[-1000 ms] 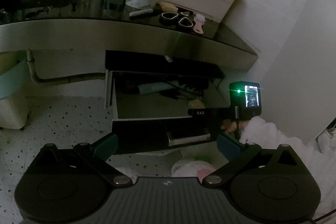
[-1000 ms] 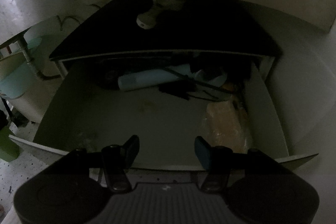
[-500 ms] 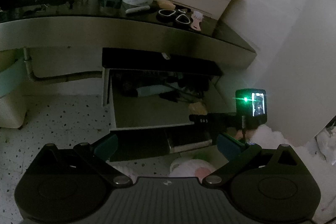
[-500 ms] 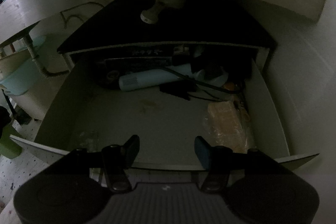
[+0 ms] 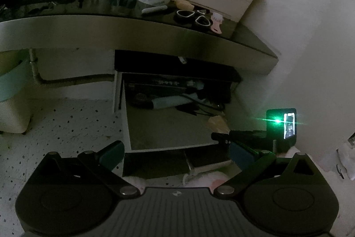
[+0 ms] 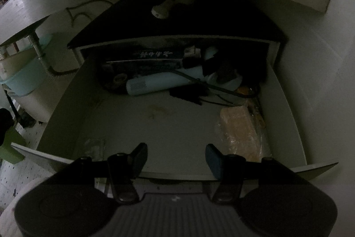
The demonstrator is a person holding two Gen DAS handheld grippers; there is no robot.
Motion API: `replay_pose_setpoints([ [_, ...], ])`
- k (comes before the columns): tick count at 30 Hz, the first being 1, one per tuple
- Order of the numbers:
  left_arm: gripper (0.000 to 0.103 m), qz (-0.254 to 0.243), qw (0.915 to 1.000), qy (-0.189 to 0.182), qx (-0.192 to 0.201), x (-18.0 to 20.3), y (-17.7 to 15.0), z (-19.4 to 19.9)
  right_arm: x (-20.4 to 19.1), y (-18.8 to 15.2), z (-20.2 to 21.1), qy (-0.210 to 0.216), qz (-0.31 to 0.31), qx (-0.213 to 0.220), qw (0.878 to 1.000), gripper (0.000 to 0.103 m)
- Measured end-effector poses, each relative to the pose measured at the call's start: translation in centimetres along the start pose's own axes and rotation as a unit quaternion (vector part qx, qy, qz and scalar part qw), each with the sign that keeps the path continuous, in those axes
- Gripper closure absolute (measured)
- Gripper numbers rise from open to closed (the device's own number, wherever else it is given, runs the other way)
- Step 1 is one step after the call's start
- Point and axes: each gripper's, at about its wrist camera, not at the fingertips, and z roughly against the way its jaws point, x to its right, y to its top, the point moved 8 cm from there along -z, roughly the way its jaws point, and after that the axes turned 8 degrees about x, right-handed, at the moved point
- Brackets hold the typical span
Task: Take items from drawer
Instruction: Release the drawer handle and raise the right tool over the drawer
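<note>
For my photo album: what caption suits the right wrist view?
Open right gripper poised at the front of a pulled-out drawer holding a pale blue dryer-like appliance, cables and a wrapped tan packet.

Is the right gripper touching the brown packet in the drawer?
Apart. The right wrist view shows the right gripper open, with bare drawer floor between it and the packet.

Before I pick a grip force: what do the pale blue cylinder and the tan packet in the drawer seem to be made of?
Pale blue cylinder: probably hard plastic, matte; its end shows a moulded vent grille. Tan packet: something brownish wrapped in thin clear film, judging by crinkles and glints; contents unclear.
</note>
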Motion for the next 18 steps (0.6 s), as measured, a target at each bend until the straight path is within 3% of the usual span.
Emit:
replay_pose_setpoints([
  [10, 0.001, -0.006, 1.0, 0.002, -0.008, -0.3, 0.6, -1.0, 0.1, 0.4, -0.2, 0.002, 0.0, -0.002, 1.0, 0.045],
  [18, 0.001, -0.009, 0.9993, -0.001, -0.037, -0.6, 2.8, -4.2, 0.3, 0.3, -0.3, 0.009, 0.0, 0.001, 1.0, 0.045],
])
